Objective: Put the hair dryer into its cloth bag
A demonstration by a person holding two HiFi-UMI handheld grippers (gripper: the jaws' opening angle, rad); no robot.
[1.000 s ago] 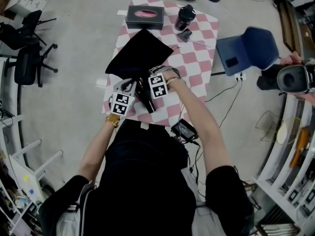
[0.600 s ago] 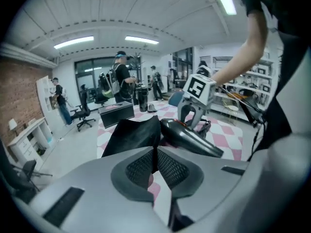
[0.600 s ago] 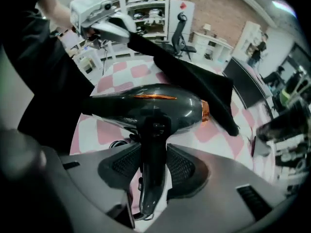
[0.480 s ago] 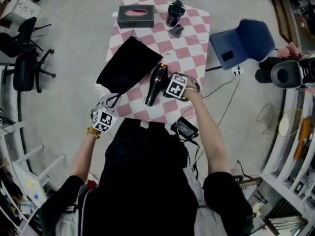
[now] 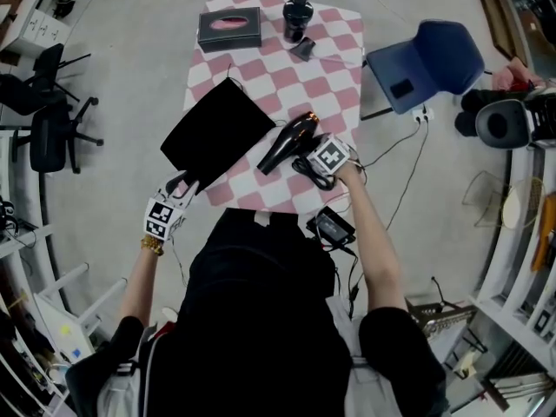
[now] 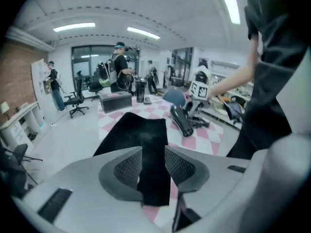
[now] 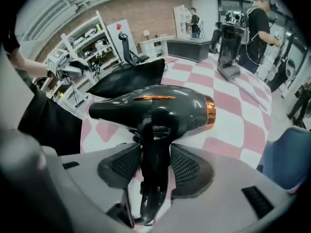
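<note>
The dark grey hair dryer (image 5: 287,142) with a copper ring lies across the pink checkered table (image 5: 334,76), right of the flat black cloth bag (image 5: 217,133). My right gripper (image 5: 306,159) is shut on the hair dryer (image 7: 155,106) at its handle, both pads (image 7: 187,166) pressing on it. At the bag's near corner is my left gripper (image 5: 180,183). In the left gripper view the gripper (image 6: 153,166) has its jaws opening. A strip of the bag (image 6: 141,135) shows in the gap, and the pads stand off it.
At the table's far end stand a dark tissue box (image 5: 228,29), a black flask (image 5: 297,16) and a small dark item (image 5: 302,49). A blue chair (image 5: 426,72) is to the right, with cables and a black adapter (image 5: 330,226) near the table's front. Office chairs (image 5: 43,102) stand left.
My right gripper carried the hair dryer rightward off the bag and rolled it over. My left gripper let go of the dryer and moved left to the bag's near corner.
</note>
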